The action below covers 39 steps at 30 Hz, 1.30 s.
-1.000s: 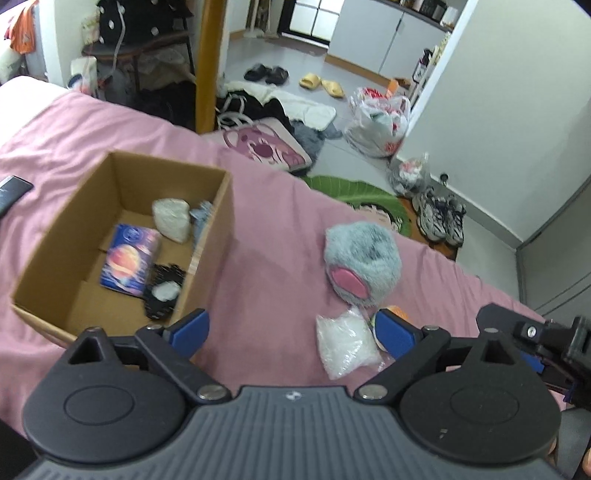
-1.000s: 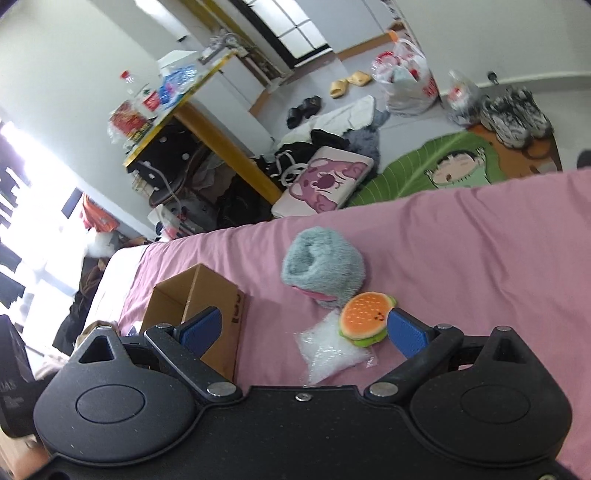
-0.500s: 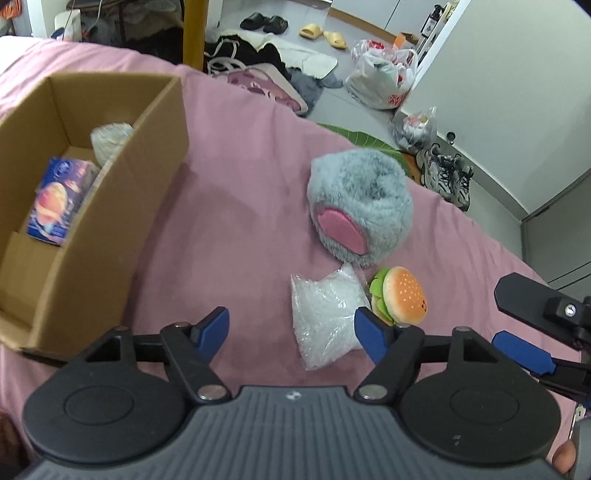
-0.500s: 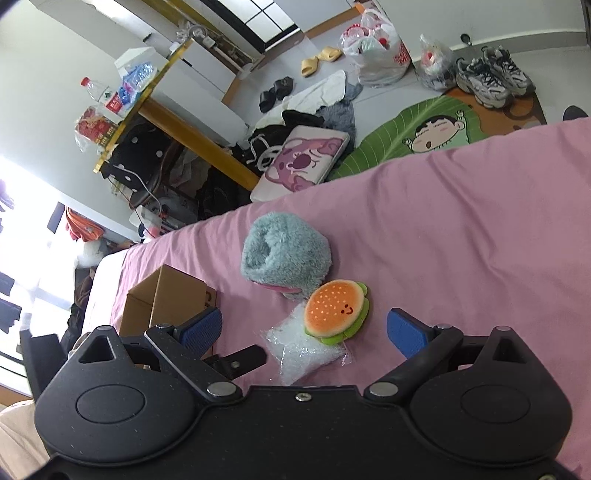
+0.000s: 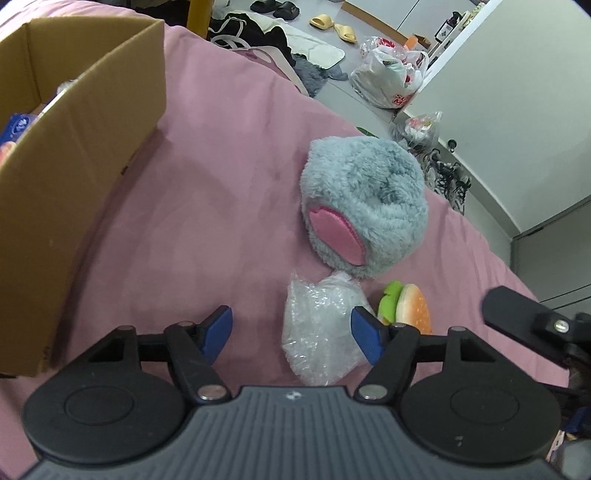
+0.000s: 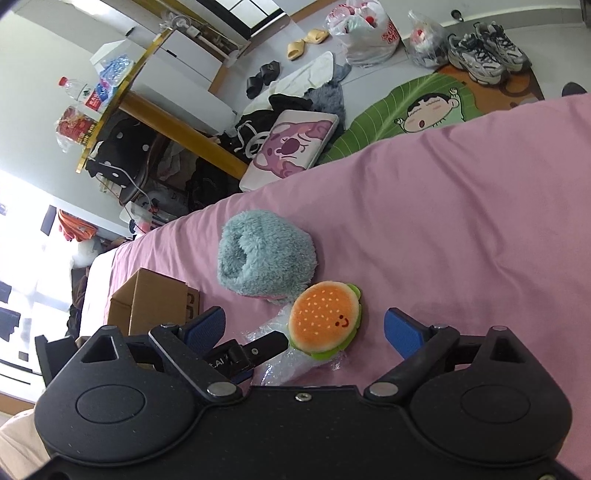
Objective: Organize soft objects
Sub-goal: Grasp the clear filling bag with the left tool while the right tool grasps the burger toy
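A clear bag (image 5: 319, 332) of white filling lay on the pink sheet (image 5: 207, 192), between the spread jaws of the left gripper (image 5: 291, 328), not gripped. A burger plush (image 6: 325, 319) rested partly on it, smiley face stitched on the bun. A grey-blue fluffy slipper (image 5: 364, 206) sat just beyond, touching both. The right gripper (image 6: 304, 328) hovered over the burger, jaws wide apart. A cardboard box (image 5: 74, 155) stood to the left; print on its side was unreadable. On the floor beyond: a leaf-shaped cartoon mat (image 6: 417, 107), sneakers (image 6: 487, 55), a red-lettered plastic bag (image 6: 364, 33).
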Available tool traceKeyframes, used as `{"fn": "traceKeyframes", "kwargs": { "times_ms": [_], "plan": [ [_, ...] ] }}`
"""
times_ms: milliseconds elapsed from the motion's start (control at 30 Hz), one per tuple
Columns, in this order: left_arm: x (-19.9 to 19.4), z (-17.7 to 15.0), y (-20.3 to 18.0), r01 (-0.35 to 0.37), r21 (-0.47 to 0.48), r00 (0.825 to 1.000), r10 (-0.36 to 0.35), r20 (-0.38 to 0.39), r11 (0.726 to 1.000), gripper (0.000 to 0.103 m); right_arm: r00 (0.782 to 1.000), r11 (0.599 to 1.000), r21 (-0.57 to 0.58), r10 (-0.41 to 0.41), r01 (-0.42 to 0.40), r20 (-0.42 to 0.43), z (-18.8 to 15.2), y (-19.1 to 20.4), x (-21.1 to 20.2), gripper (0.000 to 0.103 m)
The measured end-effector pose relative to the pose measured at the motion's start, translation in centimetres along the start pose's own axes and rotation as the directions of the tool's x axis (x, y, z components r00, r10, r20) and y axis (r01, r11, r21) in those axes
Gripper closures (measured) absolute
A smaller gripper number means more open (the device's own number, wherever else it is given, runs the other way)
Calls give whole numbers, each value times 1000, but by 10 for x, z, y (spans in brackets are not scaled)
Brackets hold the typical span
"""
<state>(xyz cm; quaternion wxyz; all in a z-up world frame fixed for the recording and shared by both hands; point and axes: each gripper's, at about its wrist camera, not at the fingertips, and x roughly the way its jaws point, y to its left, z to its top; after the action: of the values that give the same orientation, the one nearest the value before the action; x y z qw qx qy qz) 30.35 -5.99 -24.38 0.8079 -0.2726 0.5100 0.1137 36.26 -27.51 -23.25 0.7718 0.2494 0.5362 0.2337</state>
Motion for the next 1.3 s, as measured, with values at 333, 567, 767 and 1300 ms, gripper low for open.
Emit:
{"fn": "traceKeyframes", "kwargs": {
  "times_ms": [333,567,767,1300],
  "plan": [
    [3,-4,10,115,-75,992,-119,-46,991,73,999,999,40,-24,25,-42,-2,-5,18,18],
    [-10,-1,17,112,-85,992,-116,-40,990,77,997,999,6,-48,48,-64,-8,5,29,22],
    [-28,4,21,84,-73,996,-84,-2,994,77,992,994,-16,-110,109,-55,-13,5,36,40],
    [-92,14,34,77,-37,992,-73,105,996,77,999,993,-110,-50,50,4,-23,37,5,79]
  ]
}}
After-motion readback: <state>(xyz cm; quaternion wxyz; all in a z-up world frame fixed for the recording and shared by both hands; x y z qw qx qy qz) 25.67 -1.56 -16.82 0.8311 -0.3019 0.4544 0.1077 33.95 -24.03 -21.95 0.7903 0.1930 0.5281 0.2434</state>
